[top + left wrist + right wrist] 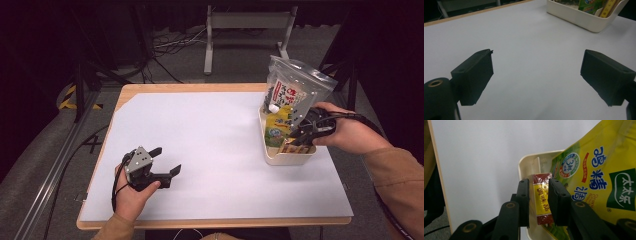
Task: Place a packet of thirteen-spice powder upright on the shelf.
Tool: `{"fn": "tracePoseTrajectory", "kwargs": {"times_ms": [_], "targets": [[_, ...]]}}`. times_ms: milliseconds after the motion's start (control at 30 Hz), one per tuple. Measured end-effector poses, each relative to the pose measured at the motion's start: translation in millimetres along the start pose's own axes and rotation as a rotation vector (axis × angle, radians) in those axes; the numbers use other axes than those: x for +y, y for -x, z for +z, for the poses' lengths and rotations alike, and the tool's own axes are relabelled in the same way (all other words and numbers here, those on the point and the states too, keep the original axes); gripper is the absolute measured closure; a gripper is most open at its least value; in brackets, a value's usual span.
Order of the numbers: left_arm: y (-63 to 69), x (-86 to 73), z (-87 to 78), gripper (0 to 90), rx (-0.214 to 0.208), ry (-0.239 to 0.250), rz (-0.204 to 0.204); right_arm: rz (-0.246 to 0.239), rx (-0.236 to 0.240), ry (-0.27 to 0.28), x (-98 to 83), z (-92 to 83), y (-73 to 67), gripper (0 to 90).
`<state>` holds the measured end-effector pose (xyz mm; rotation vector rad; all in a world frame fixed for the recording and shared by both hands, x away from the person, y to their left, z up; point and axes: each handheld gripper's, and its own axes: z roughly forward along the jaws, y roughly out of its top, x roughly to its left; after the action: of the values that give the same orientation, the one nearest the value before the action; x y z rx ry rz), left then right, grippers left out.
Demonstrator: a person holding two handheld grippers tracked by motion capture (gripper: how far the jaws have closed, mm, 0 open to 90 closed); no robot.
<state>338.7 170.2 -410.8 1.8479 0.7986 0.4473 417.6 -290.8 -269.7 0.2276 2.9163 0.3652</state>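
Dim room, white-topped desk: the right tool is taking the red-and-yellow packet out of the cream bin.

The cream bin stands near the desk's right edge, holding a yellow pouch, a clear bag with red print and, at its near end, the red-and-yellow packet. In the right gripper view the right tool has a jaw on each side of that packet, narrowed onto its faces, so I judge it gripped, the packet standing inside the bin beside the yellow pouch. The left tool rests on the bare desk well apart from the bin, its jaws spread with nothing between them. The next move probably calls for a straight lift, keeping the squeeze firm and clearing the bin wall without dragging the pouch along.
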Motion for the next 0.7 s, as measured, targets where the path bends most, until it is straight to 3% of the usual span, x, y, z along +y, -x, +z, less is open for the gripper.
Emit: {"fn": "tracePoseTrajectory", "kwargs": {"times_ms": [233,533,567,600,633,700], "targets": [[-0.7,0.5,-0.4,11.5,0.001,0.002,0.002,0.013,-0.001,0.0,-2.0,2.7,0.2,71.5],[-2.7,2.0,-3.2,11.6,0.002,0.013,-0.009,0.039,-0.013,0.058,-4.9,6.2,-0.3,68.5],[-3.5,2.7,-4.3,11.6,0.005,0.017,-0.008,0.046,-0.019,0.081,-6.3,5.5,-0.1,67.6],[-4.2,3.4,-5.5,11.6,0.007,0.018,-0.007,0.092,-0.024,0.132,-10.0,2.6,-0.7,65.7],[-4.2,3.6,-6.3,11.6,0.007,0.025,-0.017,0.092,-0.024,0.132,-10.0,2.6,-0.7,65.7],[-6.1,4.0,-9.7,11.5,0.008,0.026,-0.011,0.117,-0.036,0.19,-14.1,0.0,-1.2,64.0]]}}
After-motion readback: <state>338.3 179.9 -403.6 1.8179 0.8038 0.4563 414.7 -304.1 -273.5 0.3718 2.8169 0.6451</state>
